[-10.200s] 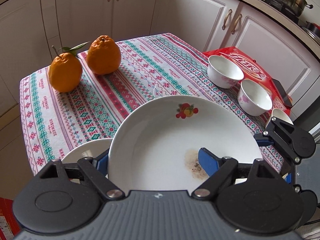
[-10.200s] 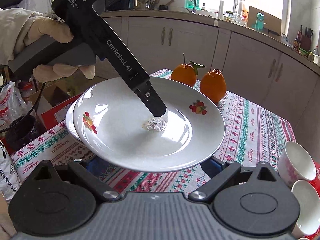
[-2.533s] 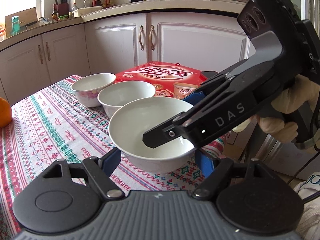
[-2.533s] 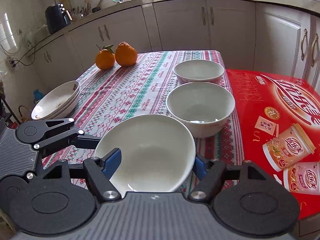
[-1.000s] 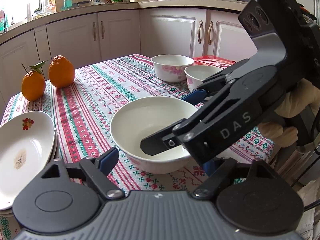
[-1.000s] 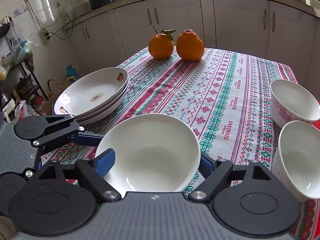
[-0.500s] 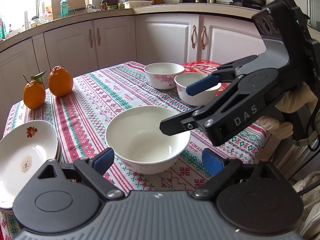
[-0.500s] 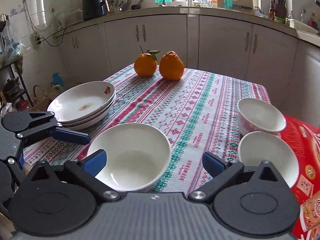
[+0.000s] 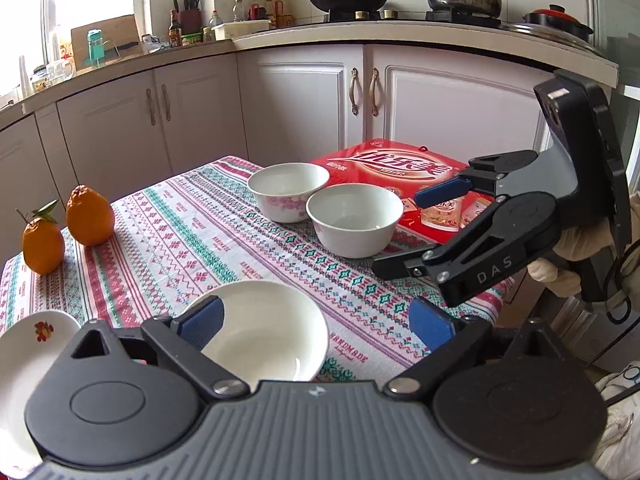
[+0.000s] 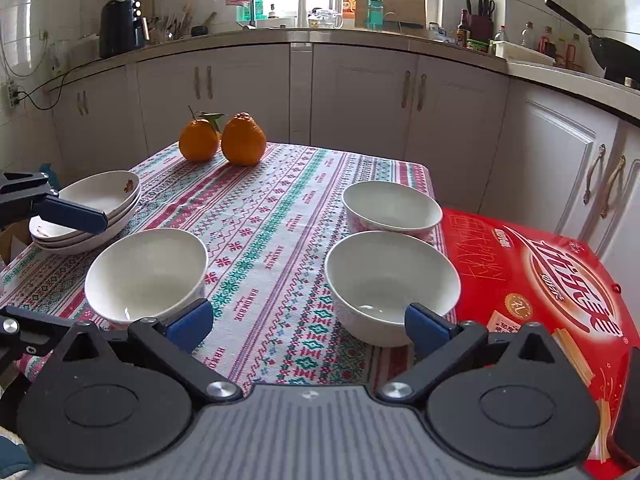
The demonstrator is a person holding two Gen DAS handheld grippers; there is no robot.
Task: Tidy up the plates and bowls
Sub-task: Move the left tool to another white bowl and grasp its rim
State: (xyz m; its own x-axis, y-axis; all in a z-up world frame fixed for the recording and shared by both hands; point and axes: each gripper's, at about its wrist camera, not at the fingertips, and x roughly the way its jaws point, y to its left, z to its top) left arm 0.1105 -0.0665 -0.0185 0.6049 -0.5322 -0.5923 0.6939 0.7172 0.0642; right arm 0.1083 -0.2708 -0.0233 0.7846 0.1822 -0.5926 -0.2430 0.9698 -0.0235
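A white bowl [image 10: 146, 270] stands alone on the patterned tablecloth at the near left; it also shows in the left wrist view [image 9: 264, 338]. Two more white bowls [image 10: 392, 280] [image 10: 392, 206] stand side by side next to the red box, seen also in the left wrist view [image 9: 355, 218] [image 9: 288, 190]. A stack of white plates [image 10: 96, 212] sits at the table's left edge. My left gripper [image 9: 316, 316] is open and empty above the near bowl. My right gripper [image 10: 308, 320] is open and empty, pulled back from the table between the bowls.
Two oranges [image 10: 222, 142] sit at the far end of the table. A red snack box [image 10: 560, 280] lies at the right edge. White kitchen cabinets [image 10: 360, 92] surround the table. A gloved hand [image 9: 568, 256] holds the right gripper.
Both grippers have let go of the near bowl, opened wide and drawn back from it. The bowl now rests on the tablecloth by the plate stack.
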